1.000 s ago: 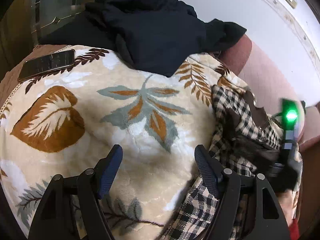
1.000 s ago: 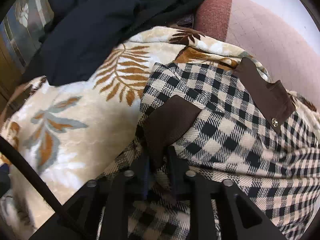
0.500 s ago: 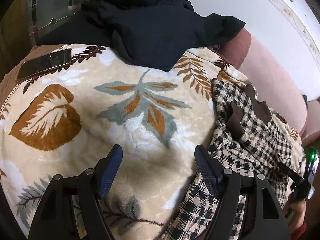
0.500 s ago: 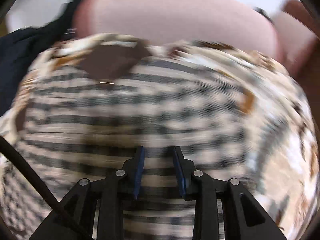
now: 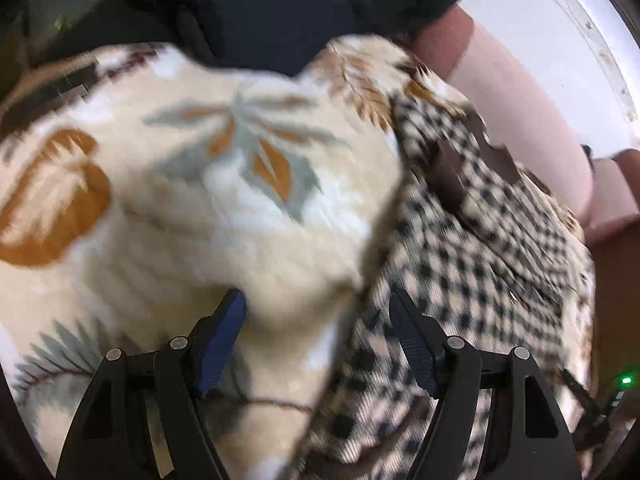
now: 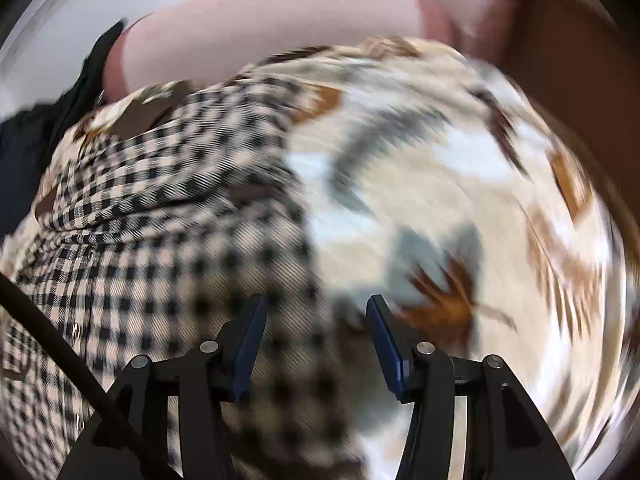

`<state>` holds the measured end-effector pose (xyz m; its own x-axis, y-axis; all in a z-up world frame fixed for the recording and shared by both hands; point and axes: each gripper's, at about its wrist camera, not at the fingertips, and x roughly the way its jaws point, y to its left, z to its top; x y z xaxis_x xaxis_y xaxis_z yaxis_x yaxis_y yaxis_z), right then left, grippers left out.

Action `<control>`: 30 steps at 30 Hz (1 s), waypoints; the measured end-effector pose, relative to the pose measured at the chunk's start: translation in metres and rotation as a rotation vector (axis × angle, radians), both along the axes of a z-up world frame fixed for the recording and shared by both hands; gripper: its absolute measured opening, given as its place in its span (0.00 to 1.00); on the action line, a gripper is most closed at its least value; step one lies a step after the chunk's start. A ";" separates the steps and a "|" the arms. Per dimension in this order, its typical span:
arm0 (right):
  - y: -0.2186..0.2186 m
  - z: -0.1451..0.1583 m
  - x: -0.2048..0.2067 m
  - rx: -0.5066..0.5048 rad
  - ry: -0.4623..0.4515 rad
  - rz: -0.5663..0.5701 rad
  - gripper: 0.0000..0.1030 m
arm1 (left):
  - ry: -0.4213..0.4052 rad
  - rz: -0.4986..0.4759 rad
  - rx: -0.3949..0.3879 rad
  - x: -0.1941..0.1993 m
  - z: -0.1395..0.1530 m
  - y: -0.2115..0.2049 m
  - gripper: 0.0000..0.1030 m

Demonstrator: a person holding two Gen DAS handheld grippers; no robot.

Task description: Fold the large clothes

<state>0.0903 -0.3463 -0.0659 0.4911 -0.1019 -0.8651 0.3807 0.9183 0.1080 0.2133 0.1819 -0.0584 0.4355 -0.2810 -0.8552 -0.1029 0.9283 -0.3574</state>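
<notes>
Now one checked shirt (image 5: 472, 264) on leaf blanket (image 5: 224, 200); two grippers, left (image 5: 318, 336), right (image 6: 316, 332), jaws spread, empty.

No text, label, brand, number or sign can be read anywhere.

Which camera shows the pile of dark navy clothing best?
The left wrist view: the dark navy clothing pile fills its top, behind the leaf-patterned blanket. The right wrist view catches only a dark sliver at its left edge.
</notes>
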 end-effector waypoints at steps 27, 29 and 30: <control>-0.003 -0.052 -0.128 0.833 -0.177 0.254 0.57 | 0.063 -0.131 -0.458 -0.168 -0.030 -0.003 0.57; 0.003 -0.051 -0.134 0.822 -0.181 0.269 0.57 | 0.049 -0.125 -0.451 -0.176 -0.030 -0.004 0.54; 0.005 -0.051 -0.138 0.818 -0.182 0.275 0.57 | 0.045 -0.118 -0.457 -0.180 -0.030 -0.003 0.55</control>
<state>-0.0479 -0.3410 -0.1169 0.5448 0.6571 -0.5209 0.0704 0.5832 0.8093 0.0335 0.1792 -0.0885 0.3436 -0.6782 -0.6496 -0.0312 0.6831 -0.7297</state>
